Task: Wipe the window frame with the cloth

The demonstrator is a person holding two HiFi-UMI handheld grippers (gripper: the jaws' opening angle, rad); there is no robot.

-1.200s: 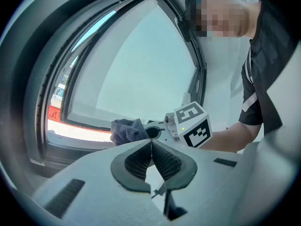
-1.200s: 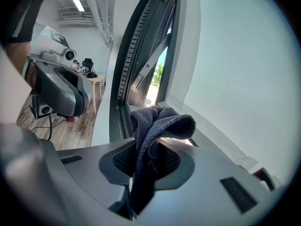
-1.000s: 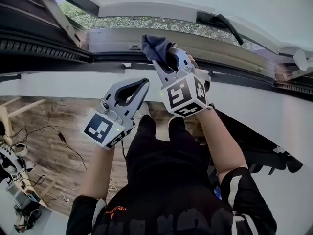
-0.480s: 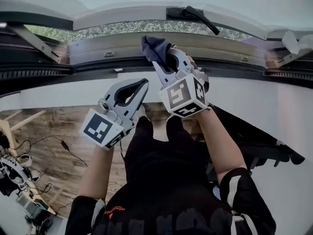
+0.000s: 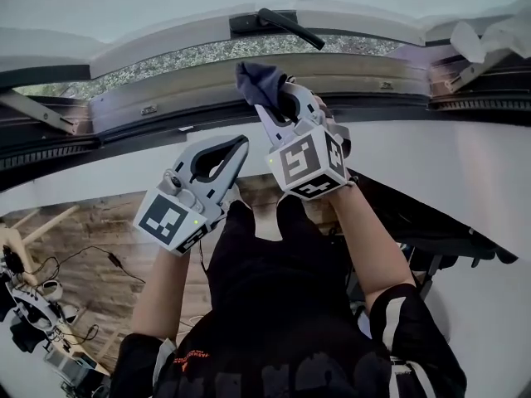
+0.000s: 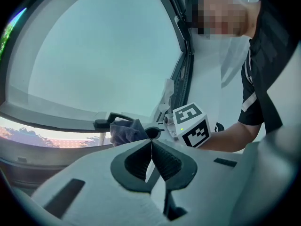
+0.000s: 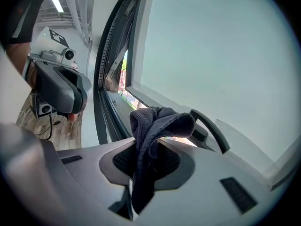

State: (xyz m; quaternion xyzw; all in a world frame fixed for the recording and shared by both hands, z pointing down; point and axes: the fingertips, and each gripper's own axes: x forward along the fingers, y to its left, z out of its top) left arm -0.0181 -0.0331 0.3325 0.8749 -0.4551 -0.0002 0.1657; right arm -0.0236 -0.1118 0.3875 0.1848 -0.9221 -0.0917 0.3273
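My right gripper (image 5: 278,106) is shut on a dark blue cloth (image 5: 255,81), whose bunched top is held up against the grey window frame (image 5: 348,71) just below the black window handle (image 5: 282,23). In the right gripper view the cloth (image 7: 155,126) stands up out of the jaws, with the handle (image 7: 211,128) right behind it. My left gripper (image 5: 238,146) hangs lower and to the left, shut with nothing in it. The left gripper view has the closed pads (image 6: 151,158) in front, and beyond them the cloth (image 6: 126,131) and the right gripper's marker cube (image 6: 192,125).
The opened sash (image 5: 207,2) tilts outward above the frame, with metal stays at far left (image 5: 33,110) and far right (image 5: 465,69). A white sill wall (image 5: 431,164) runs below. Wooden floor with cables (image 5: 75,255) lies at lower left.
The head view has swung to the right along the window, so the handle now sits directly above the cloth. Both grippers keep their pose and the cloth stays at the frame.
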